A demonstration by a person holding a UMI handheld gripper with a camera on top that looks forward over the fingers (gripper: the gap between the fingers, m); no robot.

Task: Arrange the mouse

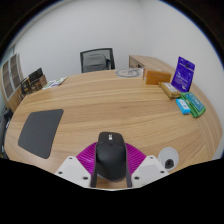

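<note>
A black computer mouse (111, 152) sits between my gripper's (112, 165) two fingers, with the magenta pads (88, 160) pressed against its left and right sides. It is held above the wooden table (110, 105). A dark grey mouse mat (41, 131) lies on the table ahead and to the left of the fingers.
A black office chair (97, 60) stands at the table's far side. A purple box (184, 72) and a teal packet (190, 104) lie at the far right, a cardboard box (158, 73) beside them. A disc-shaped object (127, 72) lies far ahead. A white roll (169, 156) sits near the right finger.
</note>
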